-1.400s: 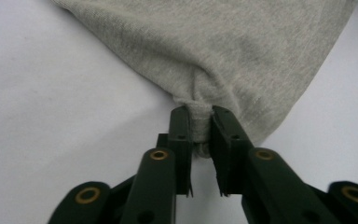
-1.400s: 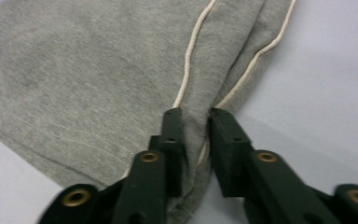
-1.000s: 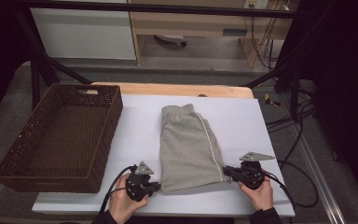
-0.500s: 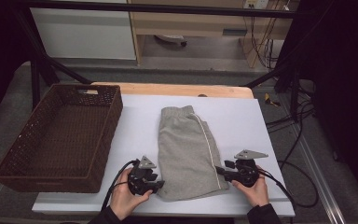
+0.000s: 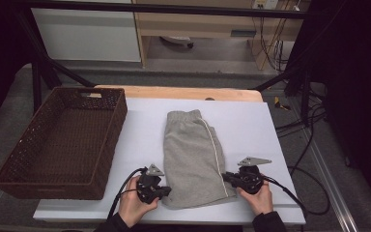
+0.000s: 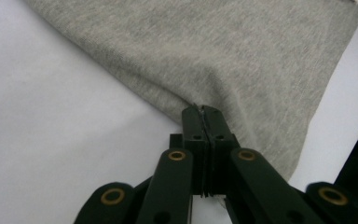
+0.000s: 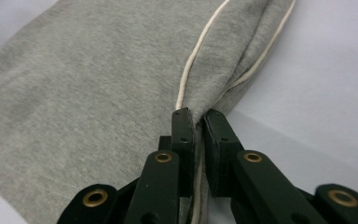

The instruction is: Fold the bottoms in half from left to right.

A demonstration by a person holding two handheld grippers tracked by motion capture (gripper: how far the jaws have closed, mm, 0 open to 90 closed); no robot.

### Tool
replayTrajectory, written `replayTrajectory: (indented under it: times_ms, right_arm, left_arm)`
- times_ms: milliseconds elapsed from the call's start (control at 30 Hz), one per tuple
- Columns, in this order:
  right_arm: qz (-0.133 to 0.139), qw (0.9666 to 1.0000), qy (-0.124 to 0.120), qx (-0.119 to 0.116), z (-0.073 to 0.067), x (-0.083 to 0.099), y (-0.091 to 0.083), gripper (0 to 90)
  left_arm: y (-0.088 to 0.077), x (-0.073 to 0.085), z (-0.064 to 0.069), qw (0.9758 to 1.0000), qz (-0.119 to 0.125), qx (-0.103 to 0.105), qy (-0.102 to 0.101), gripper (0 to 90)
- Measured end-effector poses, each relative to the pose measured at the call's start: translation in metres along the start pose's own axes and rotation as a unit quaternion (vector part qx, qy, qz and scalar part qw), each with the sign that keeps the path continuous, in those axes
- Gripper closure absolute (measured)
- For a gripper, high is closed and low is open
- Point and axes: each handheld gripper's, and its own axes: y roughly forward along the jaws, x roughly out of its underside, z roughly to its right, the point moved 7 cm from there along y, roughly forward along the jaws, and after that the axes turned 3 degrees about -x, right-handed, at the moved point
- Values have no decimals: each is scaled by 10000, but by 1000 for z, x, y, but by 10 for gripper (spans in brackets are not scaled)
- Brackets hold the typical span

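Left gripper (image 5: 166, 192): jaws had just closed, pinching the grey shorts' (image 5: 193, 154) left hem edge.
Right gripper (image 5: 226, 178): jaws had just closed on the piped right edge.
Shorts: flat between both grippers.

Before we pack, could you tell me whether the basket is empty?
Empty: the high view shows the brown wicker basket with its woven floor bare.

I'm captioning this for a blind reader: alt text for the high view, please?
Two hand-held grippers pinch the near corners of grey shorts on a white table: left gripper, right gripper. A brown wicker basket sits left.
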Motion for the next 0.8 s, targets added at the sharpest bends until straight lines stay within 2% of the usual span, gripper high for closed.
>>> replayTrajectory:
  times_ms: [100, 200, 267, 333, 367, 467, 567, 667, 800]
  right_arm:
    - [-21, 10000, -26, -67, -4, 2, -3, 826]
    - [70, 9997, -250, 30, -2, 0, -6, 703]
    - [412, 9983, -390, 122, 3, -9, -9, 569]
    - [615, 9967, -481, 227, 8, -20, -12, 456]
    - [721, 9956, -544, 269, 10, -26, -13, 444]
    - [847, 9933, -706, 351, 18, -48, -11, 415]
    - [904, 9904, -966, 394, 25, -76, 1, 414]
    - [906, 9903, -982, 376, 30, -99, 14, 415]
    - [786, 9906, -974, 544, 43, -129, 38, 432]
  left_arm:
    - [-5, 5, 0, 9999, -64, -74, 61, 897]
    - [-8, 6, -1, 9998, -34, -131, 162, 895]
    - [-8, 5, -1, 9997, -7, -122, 200, 889]
    - [-8, 3, -2, 9996, -11, -131, 242, 876]
    - [-9, 2, -3, 9995, -6, -144, 266, 863]
    - [-11, -5, -8, 9989, 117, -228, 391, 757]
    - [-13, -12, -16, 9979, 277, -290, 518, 632]
    - [-11, -19, -25, 9972, 434, -275, 546, 502]
    - [-10, -24, -34, 9960, 606, -330, 563, 344]
